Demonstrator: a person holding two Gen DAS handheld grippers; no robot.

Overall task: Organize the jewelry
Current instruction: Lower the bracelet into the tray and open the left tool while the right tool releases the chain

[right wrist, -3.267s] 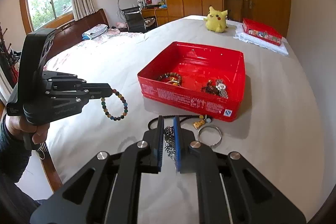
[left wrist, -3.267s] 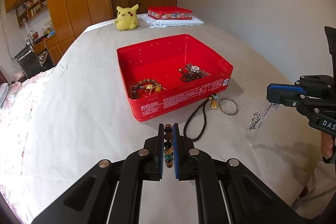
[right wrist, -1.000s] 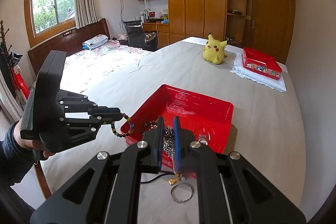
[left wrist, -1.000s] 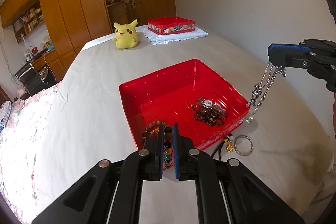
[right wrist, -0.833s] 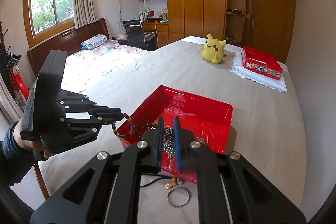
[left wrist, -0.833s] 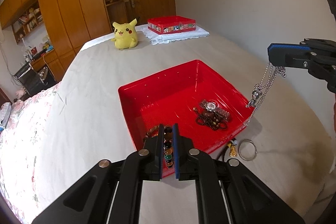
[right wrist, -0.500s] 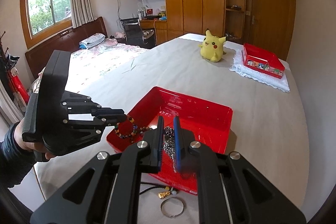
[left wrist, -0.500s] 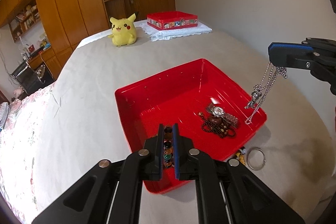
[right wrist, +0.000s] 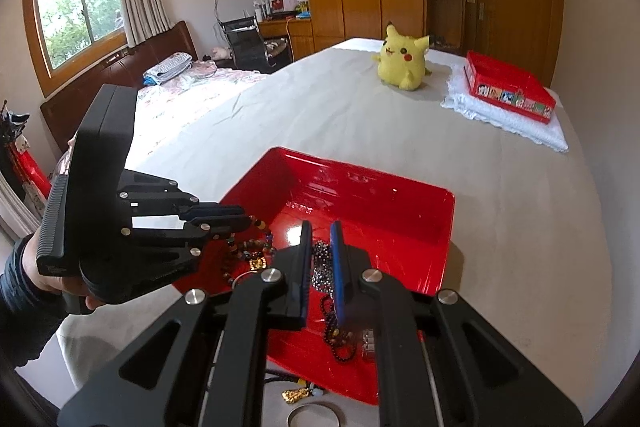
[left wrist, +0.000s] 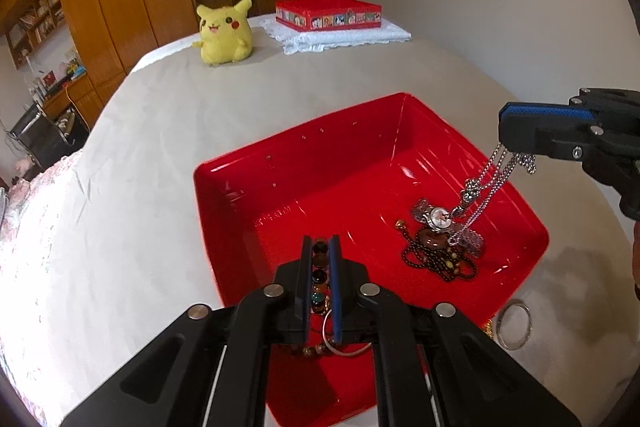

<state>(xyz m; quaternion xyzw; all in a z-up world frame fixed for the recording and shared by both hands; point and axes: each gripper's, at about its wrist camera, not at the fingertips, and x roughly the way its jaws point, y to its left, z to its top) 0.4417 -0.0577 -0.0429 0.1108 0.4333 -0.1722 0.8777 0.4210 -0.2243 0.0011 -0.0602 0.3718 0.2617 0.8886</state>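
Observation:
A red tray (left wrist: 304, 155) (right wrist: 400, 187) lies on the grey bedspread. My left gripper (left wrist: 321, 247) (right wrist: 240, 217) is shut on a multicoloured bead bracelet (left wrist: 319, 275) above the tray's near-left part. My right gripper (right wrist: 321, 231) (left wrist: 505, 123) is shut on a silver chain necklace (left wrist: 484, 183) (right wrist: 322, 267), which hangs over the tray's right side. Under the chain lie a watch (left wrist: 440, 217) and a dark bead necklace (left wrist: 436, 259). A brown bead bracelet (right wrist: 250, 251) rests in the tray below the left gripper.
A silver bangle (left wrist: 514, 323) (right wrist: 314, 415) and a black cord with a gold pendant (right wrist: 296, 395) lie on the bedspread just outside the tray's near edge. A yellow plush toy (left wrist: 224, 35) and a red tin (left wrist: 328, 13) on a white cloth sit far back.
Both grippers have moved forward and down over the tray with their jewelry still gripped. The tray now looms larger and nearer, and the chain's end hangs just above the watch.

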